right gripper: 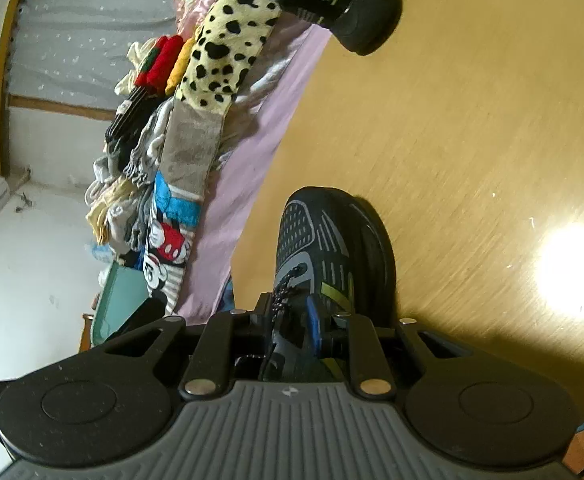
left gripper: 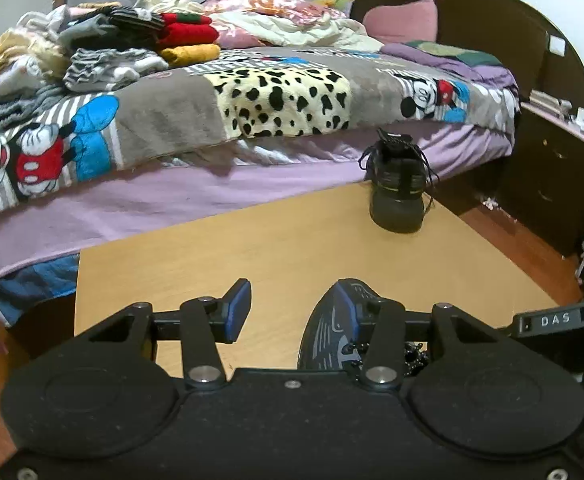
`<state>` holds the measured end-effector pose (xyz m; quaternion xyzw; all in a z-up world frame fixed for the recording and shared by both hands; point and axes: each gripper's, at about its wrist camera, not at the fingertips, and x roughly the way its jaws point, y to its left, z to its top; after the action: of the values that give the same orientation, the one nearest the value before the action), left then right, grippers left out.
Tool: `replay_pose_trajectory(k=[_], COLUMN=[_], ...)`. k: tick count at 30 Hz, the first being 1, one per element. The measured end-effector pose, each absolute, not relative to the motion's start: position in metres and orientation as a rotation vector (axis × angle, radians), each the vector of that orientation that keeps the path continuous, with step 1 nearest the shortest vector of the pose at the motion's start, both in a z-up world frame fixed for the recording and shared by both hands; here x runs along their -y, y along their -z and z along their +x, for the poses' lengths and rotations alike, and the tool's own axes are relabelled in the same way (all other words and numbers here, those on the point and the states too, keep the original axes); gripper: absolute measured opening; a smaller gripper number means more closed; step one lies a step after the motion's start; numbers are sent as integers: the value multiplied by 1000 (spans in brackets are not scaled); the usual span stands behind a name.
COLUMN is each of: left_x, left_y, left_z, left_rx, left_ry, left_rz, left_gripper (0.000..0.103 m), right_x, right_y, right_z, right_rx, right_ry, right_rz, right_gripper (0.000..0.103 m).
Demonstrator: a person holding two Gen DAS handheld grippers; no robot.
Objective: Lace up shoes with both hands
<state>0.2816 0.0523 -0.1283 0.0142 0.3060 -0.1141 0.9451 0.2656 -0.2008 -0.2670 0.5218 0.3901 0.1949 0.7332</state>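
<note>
The near shoe (right gripper: 324,248) is a dark sneaker with grey line markings, a yellow-green stripe on its side and a speckled black-and-white lace (right gripper: 283,292) threaded through the lowest eyelets. It rests on the light wooden table (left gripper: 275,240), toe pointing away from the grippers.

In the left wrist view, the left gripper (left gripper: 296,312) stands with its blue-padded fingers (left gripper: 239,310) apart and nothing between the pads; the near shoe's toe (left gripper: 332,324) shows just beside the right-hand finger, partly hidden behind it. Farther along the table, near its far right corner, the second shoe (left gripper: 398,188) stands black with loose laces hanging down its sides, toe facing the camera. Behind the table runs a bed (left gripper: 171,196) with a lilac sheet, a cartoon-mouse blanket (left gripper: 43,152), a spotted throw (left gripper: 287,100), piles of folded clothes (left gripper: 103,44) at the left and a pink pillow (left gripper: 400,20) by the dark headboard (left gripper: 492,28).

The right wrist view is rolled sideways. The right gripper (right gripper: 287,324) has its fingers close together around the lace area and tongue of the near shoe; whether the pads actually press on the lace cannot be told. Only this view shows the lace and eyelets; a bright light reflection (right gripper: 572,272) lies on the tabletop at right.
</note>
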Motion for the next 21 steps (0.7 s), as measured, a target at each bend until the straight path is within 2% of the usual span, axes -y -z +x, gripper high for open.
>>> replay_pose_trajectory(k=[2, 6, 21], left_x=[-55, -60, -65], left_y=[128, 128, 131], left_z=[282, 282, 285], left_rx=[-621, -621, -622], left_ry=[225, 210, 178], left_rz=[14, 1, -14], left_gripper=[45, 45, 45], right_x=[200, 206, 258], right_y=[268, 263, 242], right_z=[266, 265, 265], right_rx=[-856, -847, -745], right_ry=[-443, -429, -344], right_rz=[1152, 1121, 1093], right_gripper=[7, 4, 4])
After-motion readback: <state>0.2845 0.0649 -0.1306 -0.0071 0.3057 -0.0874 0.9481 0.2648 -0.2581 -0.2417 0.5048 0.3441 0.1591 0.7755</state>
